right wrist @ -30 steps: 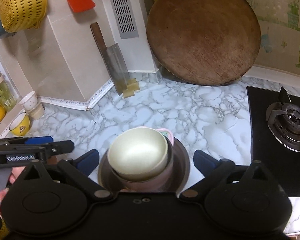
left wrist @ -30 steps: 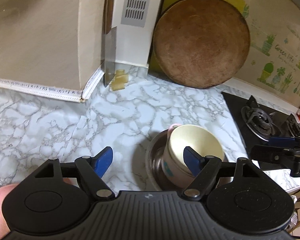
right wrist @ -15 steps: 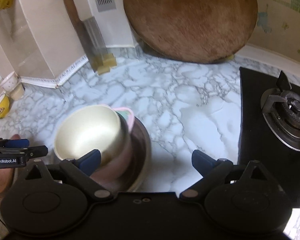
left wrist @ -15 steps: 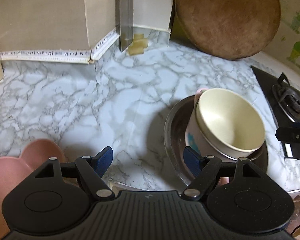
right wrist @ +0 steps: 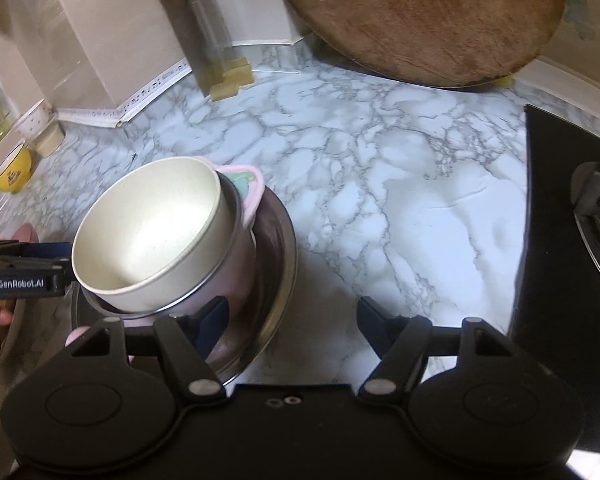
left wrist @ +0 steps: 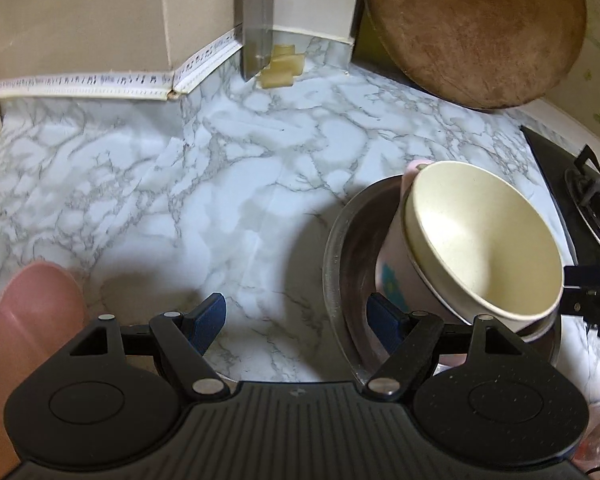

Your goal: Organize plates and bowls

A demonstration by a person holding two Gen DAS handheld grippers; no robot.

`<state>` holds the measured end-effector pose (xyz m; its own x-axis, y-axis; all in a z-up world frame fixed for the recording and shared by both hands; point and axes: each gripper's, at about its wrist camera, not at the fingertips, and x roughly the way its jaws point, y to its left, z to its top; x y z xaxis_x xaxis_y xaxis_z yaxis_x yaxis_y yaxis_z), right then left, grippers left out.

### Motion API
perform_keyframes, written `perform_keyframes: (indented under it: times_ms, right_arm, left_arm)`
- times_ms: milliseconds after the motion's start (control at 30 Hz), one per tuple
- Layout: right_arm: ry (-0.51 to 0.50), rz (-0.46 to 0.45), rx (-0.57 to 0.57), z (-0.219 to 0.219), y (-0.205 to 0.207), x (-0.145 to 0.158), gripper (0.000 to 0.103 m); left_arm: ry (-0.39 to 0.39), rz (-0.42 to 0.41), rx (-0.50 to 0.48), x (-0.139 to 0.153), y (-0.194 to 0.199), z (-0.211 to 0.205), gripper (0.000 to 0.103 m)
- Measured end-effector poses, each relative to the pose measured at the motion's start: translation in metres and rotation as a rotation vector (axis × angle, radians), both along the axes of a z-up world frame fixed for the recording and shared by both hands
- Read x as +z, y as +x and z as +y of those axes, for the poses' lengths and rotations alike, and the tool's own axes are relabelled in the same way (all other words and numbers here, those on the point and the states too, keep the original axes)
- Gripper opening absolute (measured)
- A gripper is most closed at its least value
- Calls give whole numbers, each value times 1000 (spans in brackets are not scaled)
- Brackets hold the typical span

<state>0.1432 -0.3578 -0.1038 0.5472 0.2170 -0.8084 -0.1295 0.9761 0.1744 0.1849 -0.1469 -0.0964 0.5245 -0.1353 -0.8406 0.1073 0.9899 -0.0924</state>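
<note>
In the left wrist view, the left gripper [left wrist: 296, 318] is seen held wide open above a marble counter [left wrist: 204, 184], with nothing between its two blue fingertips. To its right a stack is seen: a cream bowl [left wrist: 484, 240] is nested, tilted, in a pale pink bowl [left wrist: 392, 272], and both are set in one steel basin [left wrist: 340, 264]. The right fingertip is seen just beside the pink bowl; whether it touches cannot be told. Only this view shows a pink scalloped dish [left wrist: 24, 320] at the lower left, cut off by the frame edge and partly hidden behind the gripper body. The tip of the other gripper is glimpsed at the right edge. One round wooden board [left wrist: 476, 28] is leaned against the wall, and one cleaver [left wrist: 256, 20] is stood beside it. In the right wrist view, the right gripper [right wrist: 292, 320] is likewise seen open and empty, its left fingertip just beside the same stack [right wrist: 148, 240]. Only here are shown a pastel handle [right wrist: 252, 188] behind the cream bowl, one yellow cup [right wrist: 14, 170] and one small white cup [right wrist: 36, 120] at the far left. One gas burner [right wrist: 596, 216] is cut off at the right.
</note>
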Motion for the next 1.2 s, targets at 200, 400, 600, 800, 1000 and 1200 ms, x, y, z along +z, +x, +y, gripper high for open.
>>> perform_keyframes:
  times_ms: [200,400,600,800,1000,1200]
  right_arm:
    - [-3,22,1,-4,11,-8,71]
    - [15,45,-13,-7,25,-16,63]
    - [28,61,-14,-5,32,-21,40]
    - [47,76,-10,-4,30,-23,35]
    - [67,86,2,1,30,-22,25]
    - [67,85,6,7,27,-22,15]
  left_arm:
    - [6,-13,22,-4,3,-3,77]
    - [-64,24,47,-8,8,4,76]
    - [-127,33,73,-9,9,11,76]
    - [-145,63,61,-13,11,11,62]
    - [-154,59,45,-10,12,5,33]
    - [-172,70,16,-8,11,0,13]
